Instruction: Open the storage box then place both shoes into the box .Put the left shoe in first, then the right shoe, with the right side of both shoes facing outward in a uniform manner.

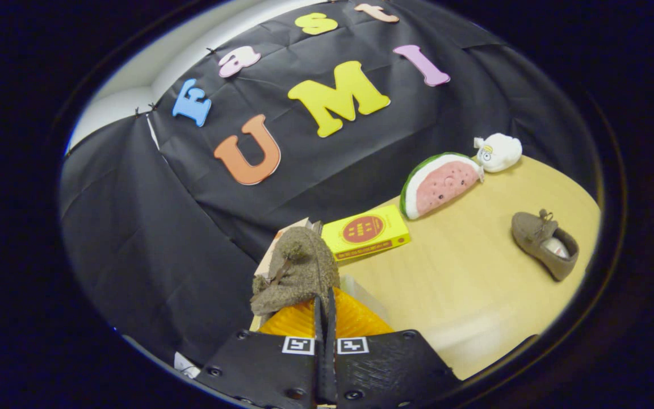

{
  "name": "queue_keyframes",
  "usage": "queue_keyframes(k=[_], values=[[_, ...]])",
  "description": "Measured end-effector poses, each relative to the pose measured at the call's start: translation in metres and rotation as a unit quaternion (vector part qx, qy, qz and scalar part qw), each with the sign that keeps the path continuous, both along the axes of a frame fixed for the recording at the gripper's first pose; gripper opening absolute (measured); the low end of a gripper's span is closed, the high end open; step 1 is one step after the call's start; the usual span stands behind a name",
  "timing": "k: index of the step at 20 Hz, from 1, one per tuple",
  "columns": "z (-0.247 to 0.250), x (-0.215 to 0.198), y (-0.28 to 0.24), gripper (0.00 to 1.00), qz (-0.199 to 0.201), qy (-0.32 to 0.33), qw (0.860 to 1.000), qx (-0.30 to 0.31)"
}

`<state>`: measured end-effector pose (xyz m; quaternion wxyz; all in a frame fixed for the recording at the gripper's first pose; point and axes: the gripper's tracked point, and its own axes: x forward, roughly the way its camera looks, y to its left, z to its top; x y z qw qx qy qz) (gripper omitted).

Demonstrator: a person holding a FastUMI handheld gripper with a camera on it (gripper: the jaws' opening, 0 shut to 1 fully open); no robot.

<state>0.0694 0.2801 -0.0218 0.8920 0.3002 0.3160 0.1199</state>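
Hand-held gripper (325, 309) seemingly pinches brown shoe (298, 270); yellow box's (368, 232) label unreadable.

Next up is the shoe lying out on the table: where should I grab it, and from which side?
Judging by its pose, grip the brown shoe by the collar wall beside its upward-facing opening, coming from above. The gripper is shut on the other shoe now.

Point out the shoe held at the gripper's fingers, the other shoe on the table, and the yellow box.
held shoe (298, 267): gripper view, on its fuzzy upper.
shoe on the table (534, 234): gripper view, on its toe.
yellow box (365, 231): gripper view, on its top face.
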Motion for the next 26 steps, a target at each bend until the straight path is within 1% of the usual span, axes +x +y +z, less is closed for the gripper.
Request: queue_keyframes(k=[2,4,8,12,16,18,20,21,22,24,26], values=[[-0.015,-0.008,0.032,0.0,-0.004,0.017,1.0,0.015],[-0.032,-0.014,0.055,0.0,-0.005,0.032,0.999,0.015],[-0.064,-0.019,0.079,0.0,-0.011,0.051,0.999,-0.01],[-0.082,-0.029,0.098,0.0,0.002,0.074,0.997,-0.012],[-0.088,-0.034,0.11,0.12,0.033,0.075,0.996,-0.021],[-0.093,-0.037,0.116,0.22,0.053,0.082,0.995,-0.019],[-0.099,-0.044,0.114,0.29,0.068,0.097,0.993,-0.026],[-0.097,-0.046,0.116,0.32,0.077,0.097,0.992,-0.02],[-0.092,-0.045,0.119,0.43,0.085,0.09,0.992,-0.013],[-0.079,-0.045,0.111,0.66,0.098,0.066,0.993,-0.022],[-0.062,-0.044,0.103,0.71,0.104,0.032,0.994,-0.031]])
